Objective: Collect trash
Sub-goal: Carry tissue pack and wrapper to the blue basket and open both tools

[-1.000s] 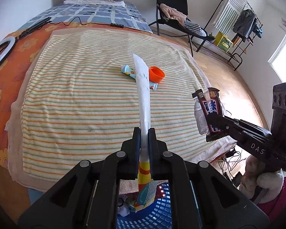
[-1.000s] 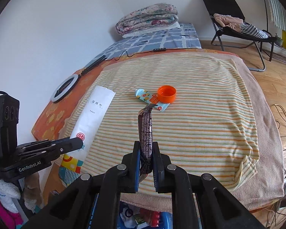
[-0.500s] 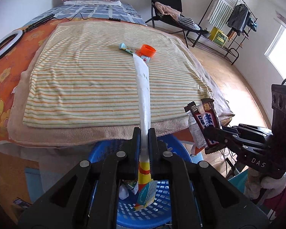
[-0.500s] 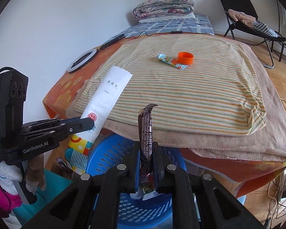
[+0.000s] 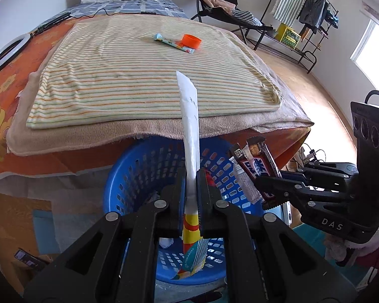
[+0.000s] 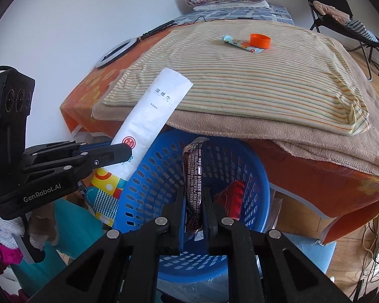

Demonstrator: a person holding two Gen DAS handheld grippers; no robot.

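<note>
the left gripper (image 5: 191,197) is clamped on a long white wet-wipe packet (image 5: 190,128), held edge-on between the fingers (image 5: 180,192), its colourful lower end hanging into the blue laundry basket (image 5: 128,174). the right gripper (image 6: 194,202) is pinched tight on a dark snack-bar wrapper (image 6: 194,169), which stands upright over the same basket, above the basket's open mouth. from the right wrist view the wet-wipe packet leans over the basket's near-left rim. inside the basket lies a red wrapper (image 6: 233,197), near the far-right wall. the basket's far rim tucks under the overhanging edge of the beige blanket (image 6: 315,136) on the bed. further up, on the striped sheet (image 5: 139,68), a small printed sachet (image 5: 174,43) and an orange cap (image 5: 191,41) lie touching, well apart from both grippers, with open sheet all around them.
</note>
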